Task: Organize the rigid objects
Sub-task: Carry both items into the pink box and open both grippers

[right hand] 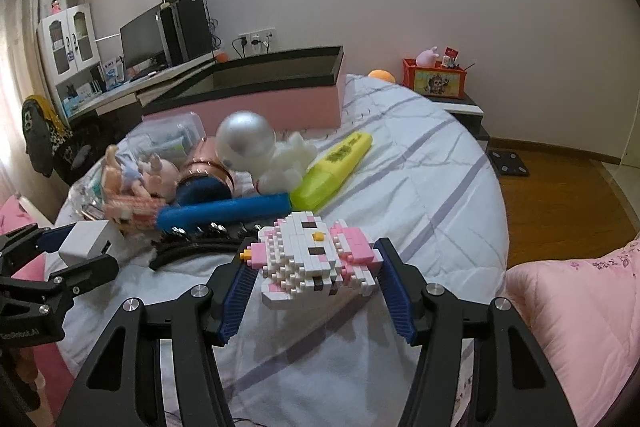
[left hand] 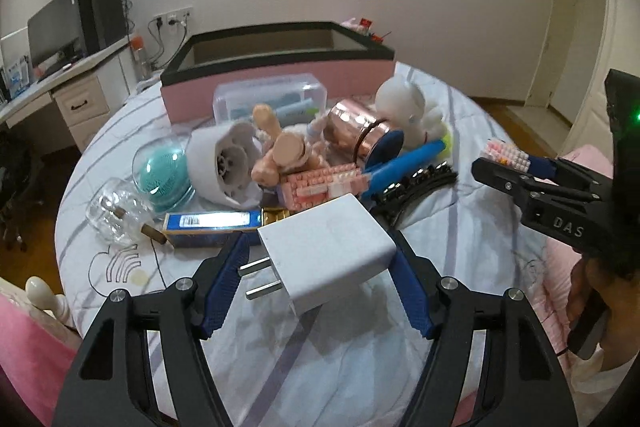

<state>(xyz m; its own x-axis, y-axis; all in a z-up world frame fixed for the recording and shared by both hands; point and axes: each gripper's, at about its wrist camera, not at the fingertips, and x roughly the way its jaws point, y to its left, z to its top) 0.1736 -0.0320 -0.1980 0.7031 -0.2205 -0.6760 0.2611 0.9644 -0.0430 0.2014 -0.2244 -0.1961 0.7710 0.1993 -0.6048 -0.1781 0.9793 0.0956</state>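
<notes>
"das" lettering on right gripper (left hand: 490,169), fingers clasping block cat (right hand: 316,259); left gripper (left hand: 320,259) fingers clamping white charger (left hand: 332,247)

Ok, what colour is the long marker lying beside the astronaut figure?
Yellow-green, the marker shows best in the right wrist view, beside the astronaut.

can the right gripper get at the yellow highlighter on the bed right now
Probably not yet: the right gripper already has the pink and white brick-built cat figure between its jaws. The yellow highlighter itself lies uncovered on the bedsheet, with open sheet in between.
</notes>
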